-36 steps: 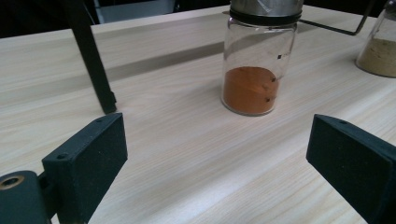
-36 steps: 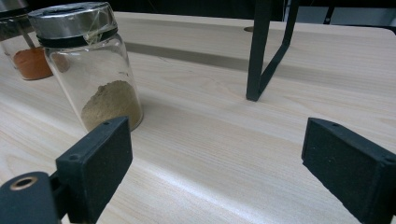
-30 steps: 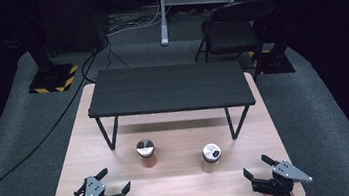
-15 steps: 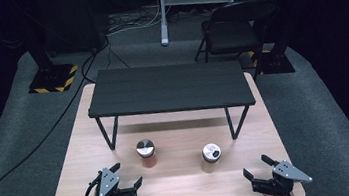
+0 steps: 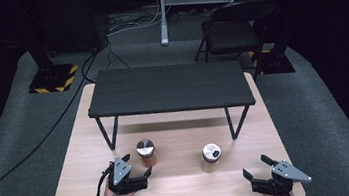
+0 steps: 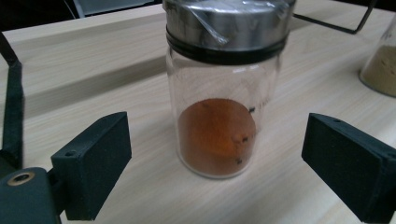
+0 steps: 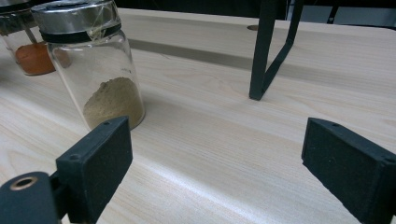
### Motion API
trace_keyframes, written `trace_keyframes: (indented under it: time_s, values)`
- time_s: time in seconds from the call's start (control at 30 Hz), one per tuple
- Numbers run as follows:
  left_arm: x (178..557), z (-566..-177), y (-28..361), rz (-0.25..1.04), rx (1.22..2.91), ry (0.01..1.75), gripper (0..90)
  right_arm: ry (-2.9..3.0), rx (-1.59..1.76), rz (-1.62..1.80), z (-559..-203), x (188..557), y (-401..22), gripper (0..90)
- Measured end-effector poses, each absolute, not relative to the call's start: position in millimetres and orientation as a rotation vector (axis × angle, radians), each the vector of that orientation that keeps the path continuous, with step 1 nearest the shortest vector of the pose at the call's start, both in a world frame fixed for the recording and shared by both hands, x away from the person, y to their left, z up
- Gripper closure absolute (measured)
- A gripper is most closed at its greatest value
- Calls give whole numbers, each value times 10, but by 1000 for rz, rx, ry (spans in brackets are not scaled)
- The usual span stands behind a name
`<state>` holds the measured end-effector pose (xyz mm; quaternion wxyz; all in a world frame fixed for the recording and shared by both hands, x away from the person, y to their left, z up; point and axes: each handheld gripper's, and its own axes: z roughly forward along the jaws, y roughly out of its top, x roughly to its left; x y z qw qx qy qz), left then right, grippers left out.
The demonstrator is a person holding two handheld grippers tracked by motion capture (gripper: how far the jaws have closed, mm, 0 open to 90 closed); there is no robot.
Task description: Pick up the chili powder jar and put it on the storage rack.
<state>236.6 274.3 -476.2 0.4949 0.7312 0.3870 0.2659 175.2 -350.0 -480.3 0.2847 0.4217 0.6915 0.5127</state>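
A glass jar of orange powder [image 5: 145, 149] [image 6: 217, 135] with a metal lid stands upright on the wooden table [image 5: 183, 187]. My left gripper [image 5: 137, 164] [image 6: 215, 144] sits just in front of it. Its jaws have just been closing a little, but they are still wide, with the jar framed between the pads and touched by neither. A second jar with tan powder [image 5: 211, 153] [image 7: 102, 70] stands to the right. My right gripper [image 5: 254, 165] [image 7: 215, 149] rests open near the table's front right corner, with nothing between its fingers and the tan jar ahead to its left.
A low black shelf [image 5: 168, 86] on thin metal legs [image 7: 271, 51] spans the back half of the table, just behind both jars. On the floor beyond are a folding chair [image 5: 234, 30], cables and stand bases [image 5: 51, 78].
My left gripper has moved right and forward along the table's front, up to the orange jar. The right gripper and both jars have stayed put.
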Motion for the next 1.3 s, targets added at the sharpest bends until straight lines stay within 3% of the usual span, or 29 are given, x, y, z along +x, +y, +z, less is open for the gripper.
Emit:
trace_keyframes:
  time_s: [0.47,0.6,0.83,1.3]
  values:
    - [2633,-4729,2531,601,1786,948,104,1854,1129,1375,-4801,1758,-3508,75]
    - [2659,-4742,2508,604,1757,981,150,1854,1129,1377,-4802,1759,-3509,75]
    - [2707,-4705,2450,638,1815,947,312,1852,1131,1377,-4802,1761,-3512,75]
    - [2651,-4574,2461,619,1825,934,316,1850,1131,1375,-4802,1756,-3505,76]
